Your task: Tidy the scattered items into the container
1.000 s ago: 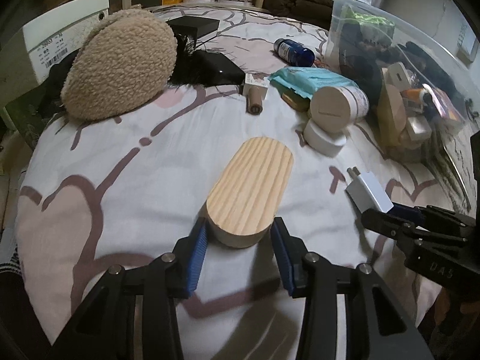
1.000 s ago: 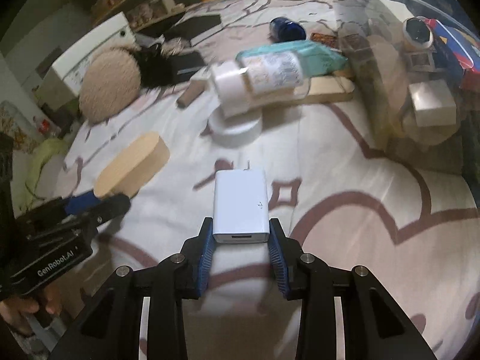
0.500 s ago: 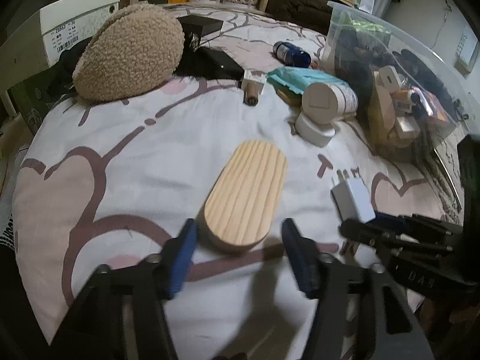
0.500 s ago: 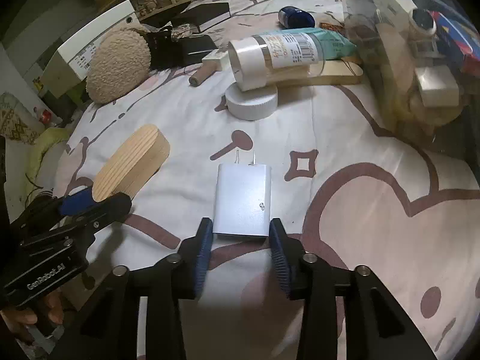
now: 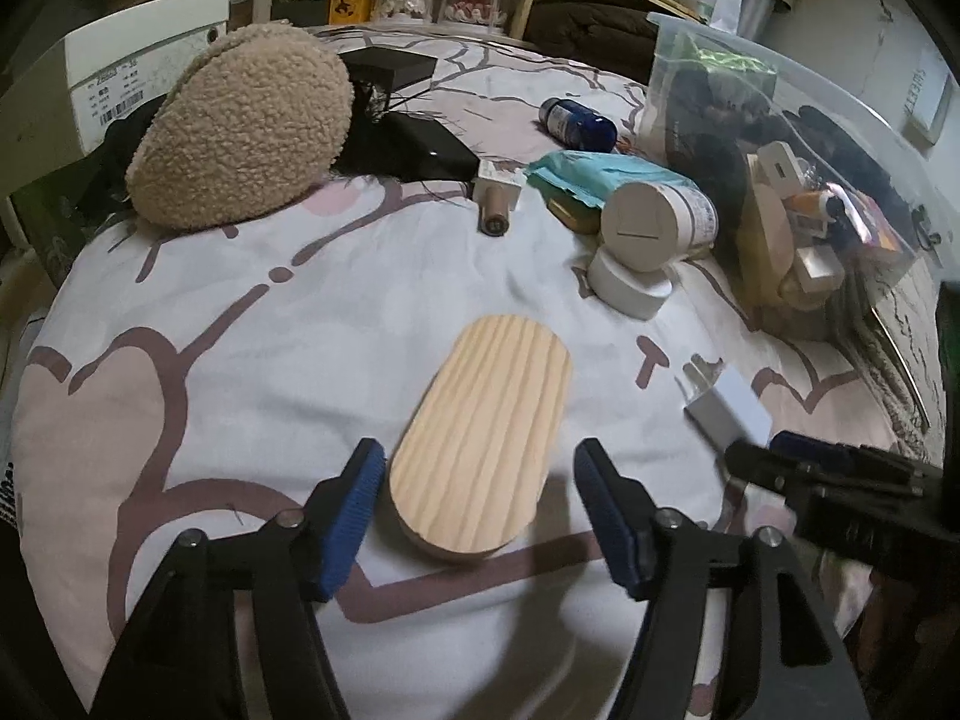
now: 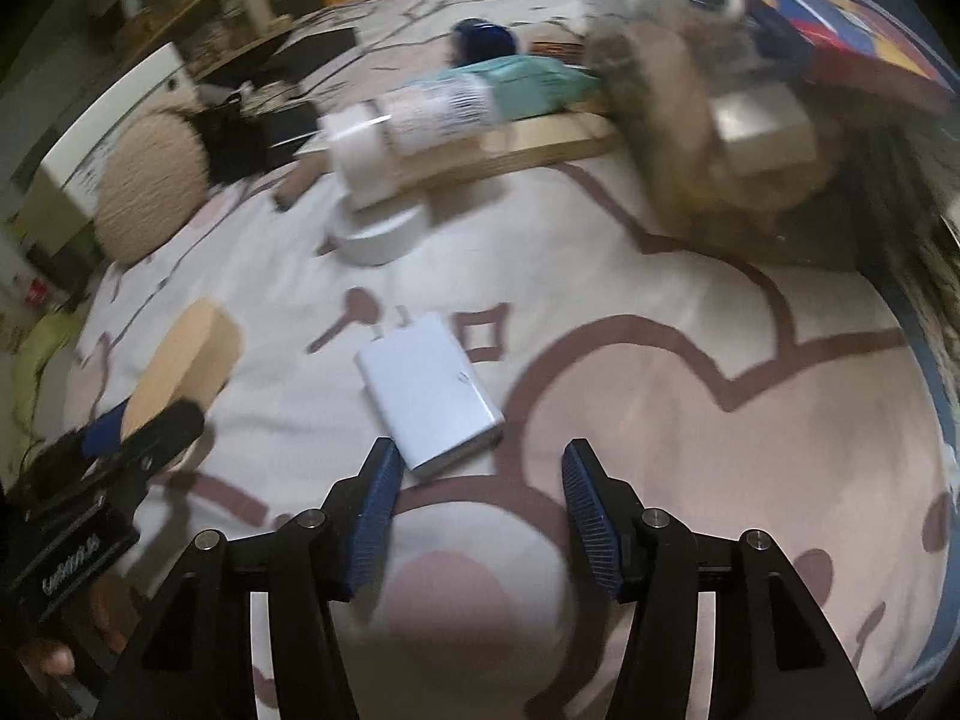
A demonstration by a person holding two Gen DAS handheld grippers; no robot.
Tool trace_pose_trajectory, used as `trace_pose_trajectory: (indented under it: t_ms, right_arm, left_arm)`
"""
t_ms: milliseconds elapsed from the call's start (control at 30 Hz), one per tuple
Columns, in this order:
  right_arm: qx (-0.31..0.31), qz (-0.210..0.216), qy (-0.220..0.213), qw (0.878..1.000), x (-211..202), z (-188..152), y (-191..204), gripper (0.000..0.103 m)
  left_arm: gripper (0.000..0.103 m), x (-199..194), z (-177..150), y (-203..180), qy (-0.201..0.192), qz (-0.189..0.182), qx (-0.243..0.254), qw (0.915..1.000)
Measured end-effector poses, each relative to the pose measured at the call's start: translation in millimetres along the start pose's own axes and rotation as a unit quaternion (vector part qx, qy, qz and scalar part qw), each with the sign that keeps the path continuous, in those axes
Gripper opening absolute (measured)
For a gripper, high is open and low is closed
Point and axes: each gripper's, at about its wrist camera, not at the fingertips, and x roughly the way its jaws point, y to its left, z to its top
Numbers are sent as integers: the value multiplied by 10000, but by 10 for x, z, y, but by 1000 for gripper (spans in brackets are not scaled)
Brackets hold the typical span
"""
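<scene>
Both grippers open (block [image 5: 480,432], charger [image 6: 429,390]).

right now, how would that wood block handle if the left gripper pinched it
The wood block looks rigid, so it shouldn't flex. It lies flat on soft bedding, so unlikely to roll. Its rounded end may slip between the left gripper, whose jaws have just been opening.

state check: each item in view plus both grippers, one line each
left gripper: open, jaws just been opening, wooden block's end between them untouched
right gripper: open, just been opening, nothing gripped
wooden block: flat on the bedspread
white charger: lying flat, prongs pointing away, skewed
white jar: on its side, capped
blue bottle: on its side
clear bin: open-topped, part filled
</scene>
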Motion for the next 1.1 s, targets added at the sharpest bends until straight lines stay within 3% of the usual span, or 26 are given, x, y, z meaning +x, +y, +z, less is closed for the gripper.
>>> trace_pose_trajectory:
  t_ms: [100, 267, 333, 400, 567, 800, 1100]
  right_arm:
    - [170, -285, -28, 9994, 8, 29, -82, 57]
    - [590, -485, -62, 9971, 34, 66, -324, 58]
    - [697, -618, -60, 9956, 57, 76, -393, 79]
    - [768, -804, -23, 9938, 91, 73, -434, 93]
    - [741, -806, 33, 9940, 137, 61, -447, 103]
    - [696, -637, -20, 9955, 78, 10, -391, 103]
    - [-5, -417, -174, 9990, 137, 61, -66, 103]
  left_arm:
    - [89, 10, -18, -53, 101, -5, 101, 9999]
    - [93, 28, -34, -82, 215, 108, 152, 9996]
    - [96, 35, -35, -81, 240, 130, 145, 9995]
    - [99, 47, -45, -88, 277, 186, 156, 9993]
    - [103, 98, -96, -160, 392, 436, 335, 9977]
    - [103, 127, -139, -208, 422, 579, 509, 9961]
    - [103, 150, -128, -215, 522, 619, 554, 9952]
